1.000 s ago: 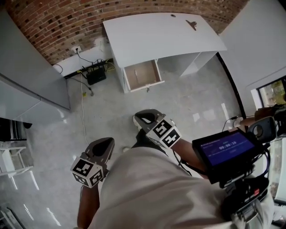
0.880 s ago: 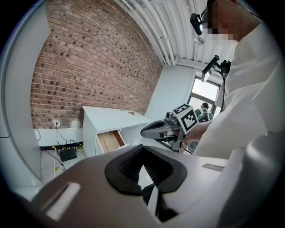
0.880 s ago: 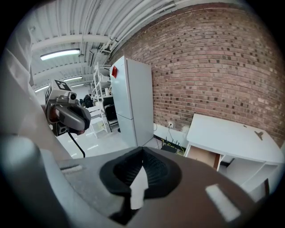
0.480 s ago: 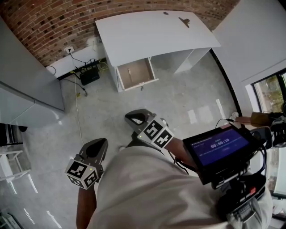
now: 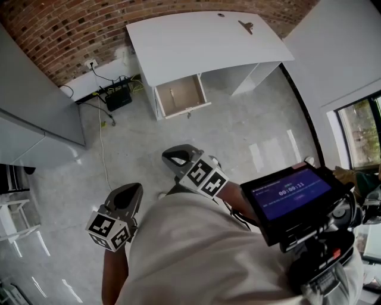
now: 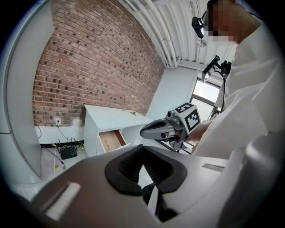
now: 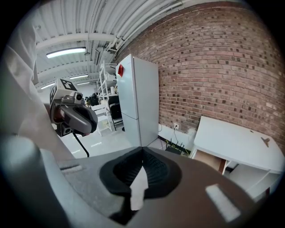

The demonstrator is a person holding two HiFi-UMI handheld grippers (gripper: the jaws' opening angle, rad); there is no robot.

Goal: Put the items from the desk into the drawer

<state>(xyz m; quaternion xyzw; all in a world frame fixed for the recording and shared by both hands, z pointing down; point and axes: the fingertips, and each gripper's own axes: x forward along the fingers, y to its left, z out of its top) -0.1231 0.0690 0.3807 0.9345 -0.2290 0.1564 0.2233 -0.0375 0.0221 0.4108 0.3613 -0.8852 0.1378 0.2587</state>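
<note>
Both claws are clenched on nothing: left gripper [image 6: 142, 149] and right gripper [image 7: 142, 152], close to my body and well apart from the desk [image 5: 196, 47]. The drawer [image 5: 180, 95] stands open below its front edge, towards the left end. A small brown item [image 5: 244, 26] lies near the back right corner. Its long axis looks slanted to the back edge, though I can't tell which end leads. I'd step in, open one claw and bite across its narrow width.

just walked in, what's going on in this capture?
A person stands on the floor, well back from the white desk, with the left gripper and right gripper both shut and empty. The desk's drawer is pulled open. A small dark item and a tiny dark object lie on the desktop, untouched.
</note>
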